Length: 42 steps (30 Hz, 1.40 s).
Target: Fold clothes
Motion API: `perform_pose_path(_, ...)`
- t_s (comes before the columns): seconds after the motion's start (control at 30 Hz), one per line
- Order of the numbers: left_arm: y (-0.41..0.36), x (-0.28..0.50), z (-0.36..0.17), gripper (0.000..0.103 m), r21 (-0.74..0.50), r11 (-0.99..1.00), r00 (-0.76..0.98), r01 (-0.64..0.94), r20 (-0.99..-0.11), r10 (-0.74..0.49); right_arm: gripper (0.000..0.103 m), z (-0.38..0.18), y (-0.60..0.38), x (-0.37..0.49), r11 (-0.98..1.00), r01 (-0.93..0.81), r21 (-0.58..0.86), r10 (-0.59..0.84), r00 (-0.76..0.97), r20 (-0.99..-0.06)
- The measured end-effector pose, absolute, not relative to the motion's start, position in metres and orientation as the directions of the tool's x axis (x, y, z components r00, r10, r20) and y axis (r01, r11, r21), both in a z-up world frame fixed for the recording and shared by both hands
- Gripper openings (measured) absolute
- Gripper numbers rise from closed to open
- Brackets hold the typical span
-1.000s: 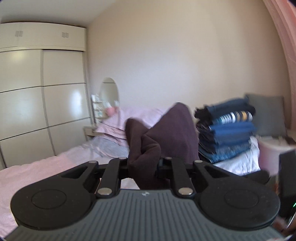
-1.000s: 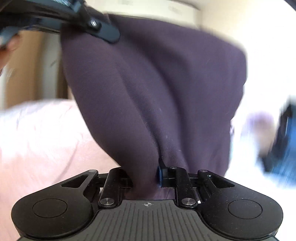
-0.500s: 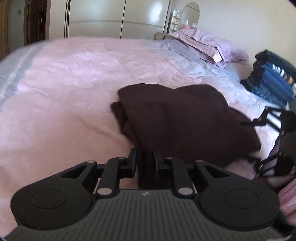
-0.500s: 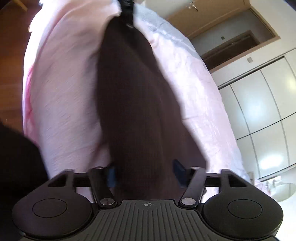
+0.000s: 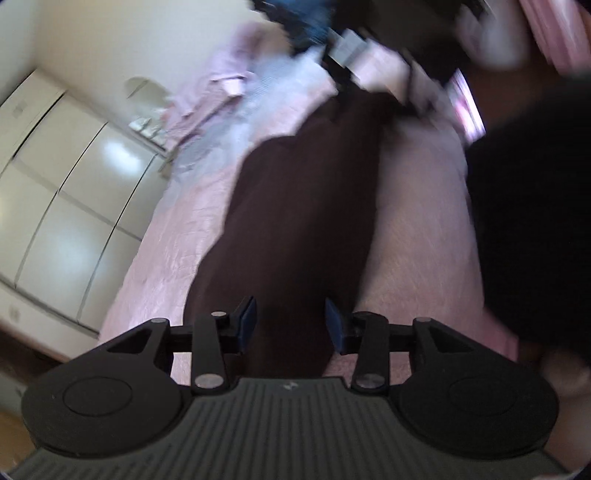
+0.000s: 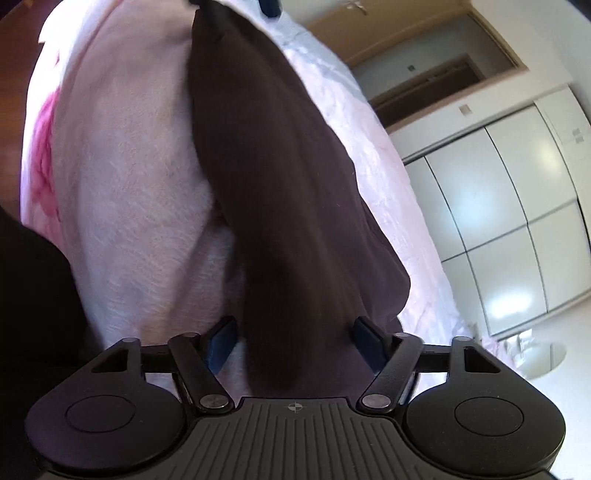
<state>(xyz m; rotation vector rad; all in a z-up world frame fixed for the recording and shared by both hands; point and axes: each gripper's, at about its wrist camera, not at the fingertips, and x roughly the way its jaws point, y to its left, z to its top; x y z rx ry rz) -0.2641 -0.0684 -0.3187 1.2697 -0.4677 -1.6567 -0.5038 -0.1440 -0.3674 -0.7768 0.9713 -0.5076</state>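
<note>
A dark maroon garment (image 5: 303, 206) lies in a long folded strip on the pink bed cover (image 5: 417, 221). My left gripper (image 5: 291, 323) sits at its near end; the jaws are opening, and the cloth runs between and under the blue pads without being pinched. In the right wrist view the same garment (image 6: 273, 177) stretches away from my right gripper (image 6: 295, 341), which sits at the other end. Its jaws are closing around the cloth, with a gap still showing beside the left pad (image 6: 221, 343). Each far end of the strip is blurred where the other gripper sits.
White wardrobe doors (image 5: 74, 206) (image 6: 498, 206) stand beyond the bed. Pink pillows (image 5: 229, 74) and a blurred stack of blue folded clothes (image 5: 303, 18) lie at the head end. The person's dark clothing (image 5: 535, 221) fills the right side. A brown door (image 6: 424, 81) is at the back.
The garment was held up in the air, pinched by both grippers; now it lies stretched on the bed. Both grippers came down and rolled, and their jaws stand apart.
</note>
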Motion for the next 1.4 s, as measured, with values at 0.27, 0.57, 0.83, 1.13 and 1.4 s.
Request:
perform_pose_path(0.27,-0.078,-0.269,-0.324,0.025,0.724,-0.473,0.026,0.502,-0.56,-0.828,0.018,-0.361,-0.153,-0.536,0.584,0.005,-0.812,-0.727,0.447,-0.52)
perform_pose_path(0.57,-0.083,-0.216,-0.27,0.018,0.5,-0.473,-0.072,0.726,-0.628,-0.775,0.035,-0.362,-0.134,-0.551,0.622,0.106,-0.775,-0.737,0.412,-0.536)
perform_pose_path(0.83,-0.149,-0.125,-0.226,0.028,0.14,-0.252,-0.11,0.958,-0.63,-0.769,0.054,-0.338,-0.193,-0.565,0.599,0.352,-0.72,-0.801,0.278,-0.531)
perform_pose_path(1.13,-0.271,-0.069,-0.271,0.042,-0.249,-0.052,-0.224,0.967,-0.735,-0.64,0.054,-0.276,-0.275,-0.539,0.784,0.615,-0.084,-0.544,0.616,-0.569)
perform_pose_path(1.4,-0.263,-0.038,-0.275,0.006,-0.375,-0.013,-0.271,0.927,-0.643,-0.716,0.029,-0.31,-0.41,-0.477,0.762,0.559,0.328,-0.275,0.738,-0.617)
